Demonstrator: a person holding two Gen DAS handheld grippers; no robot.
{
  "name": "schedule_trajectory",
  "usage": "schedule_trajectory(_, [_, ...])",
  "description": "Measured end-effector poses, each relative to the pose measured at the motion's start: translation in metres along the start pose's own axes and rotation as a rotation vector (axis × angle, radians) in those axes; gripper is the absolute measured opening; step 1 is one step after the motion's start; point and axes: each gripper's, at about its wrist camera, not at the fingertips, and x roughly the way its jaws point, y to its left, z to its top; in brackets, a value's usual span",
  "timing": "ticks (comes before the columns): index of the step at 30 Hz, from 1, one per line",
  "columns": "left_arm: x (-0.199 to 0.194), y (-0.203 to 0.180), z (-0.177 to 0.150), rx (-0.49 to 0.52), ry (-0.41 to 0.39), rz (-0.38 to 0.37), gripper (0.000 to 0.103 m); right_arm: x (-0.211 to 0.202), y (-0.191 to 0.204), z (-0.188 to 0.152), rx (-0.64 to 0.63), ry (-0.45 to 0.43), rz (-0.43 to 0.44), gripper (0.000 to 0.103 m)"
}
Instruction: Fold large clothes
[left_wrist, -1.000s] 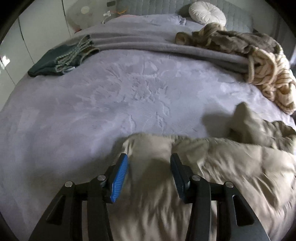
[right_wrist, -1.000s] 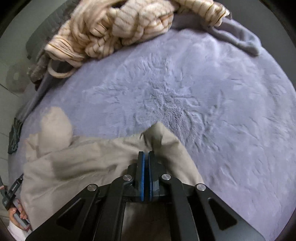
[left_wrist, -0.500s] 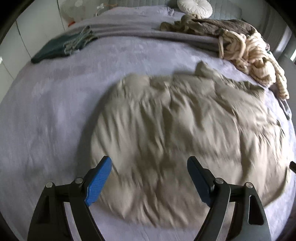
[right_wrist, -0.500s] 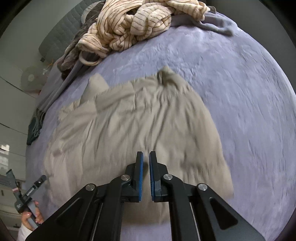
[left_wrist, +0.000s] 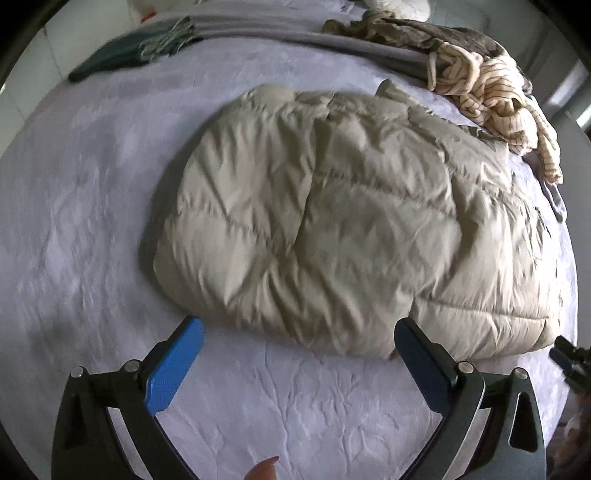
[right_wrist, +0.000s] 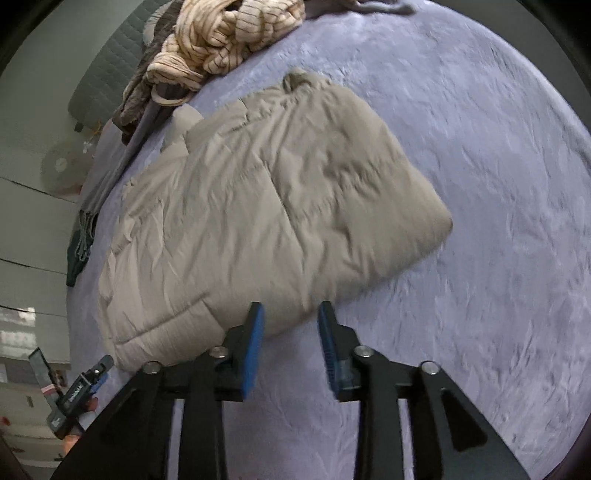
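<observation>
A beige quilted puffer jacket (left_wrist: 332, 221) lies spread flat on the lilac bed cover (left_wrist: 92, 221); it also shows in the right wrist view (right_wrist: 258, 206). My left gripper (left_wrist: 299, 350) is wide open and empty, just short of the jacket's near edge. My right gripper (right_wrist: 291, 325) is open and empty, at the jacket's near hem, its left pad (right_wrist: 253, 347) next to the fabric. The left gripper shows at the lower left of the right wrist view (right_wrist: 79, 391).
A pile of cream striped and brown clothes (left_wrist: 491, 81) lies at the far right of the bed, also in the right wrist view (right_wrist: 221, 40). A dark green folded garment (left_wrist: 129, 55) lies far left. A grey blanket (left_wrist: 295, 33) crosses the back.
Both grippers let go of the jacket and pulled back toward the bed's near edge. The jacket now lies spread flat. The right gripper opened; the left opened wider.
</observation>
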Motion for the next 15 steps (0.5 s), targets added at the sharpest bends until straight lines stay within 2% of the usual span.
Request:
schedule_trajectory(2, [0.004,0.005,-0.005,-0.026,0.012,-0.014,0.103,0.002,-0.006,-0.004,0.032,0.004,0.039,0.061])
schedule_trajectory(3, [0.006,0.006,-0.007,-0.032,0.018,-0.018,0.103,0.004,-0.010,-0.006,0.054,0.004,0.062,0.067])
schedule_trajectory(4, [0.008,0.007,-0.009,-0.036,0.027,-0.022,0.103,0.007,-0.015,-0.007,0.084,0.002,0.092,0.078])
schedule_trajectory(5, [0.010,0.008,-0.010,-0.040,0.036,-0.031,0.103,0.009,-0.020,-0.008,0.113,0.000,0.118,0.082])
schedule_trajectory(8, [0.012,0.012,-0.012,-0.067,0.054,-0.065,0.103,0.018,-0.033,-0.010,0.207,-0.001,0.202,0.086])
schedule_trajectory(10, [0.013,0.018,-0.011,-0.100,0.055,-0.057,0.103,0.024,-0.039,-0.010,0.261,-0.003,0.246,0.087])
schedule_trajectory(12, [0.013,0.023,-0.010,-0.137,0.042,-0.041,0.103,0.027,-0.040,-0.011,0.284,-0.005,0.261,0.087])
schedule_trajectory(15, [0.013,0.033,-0.008,-0.169,0.026,-0.057,0.103,0.034,-0.040,-0.011,0.299,-0.003,0.277,0.087])
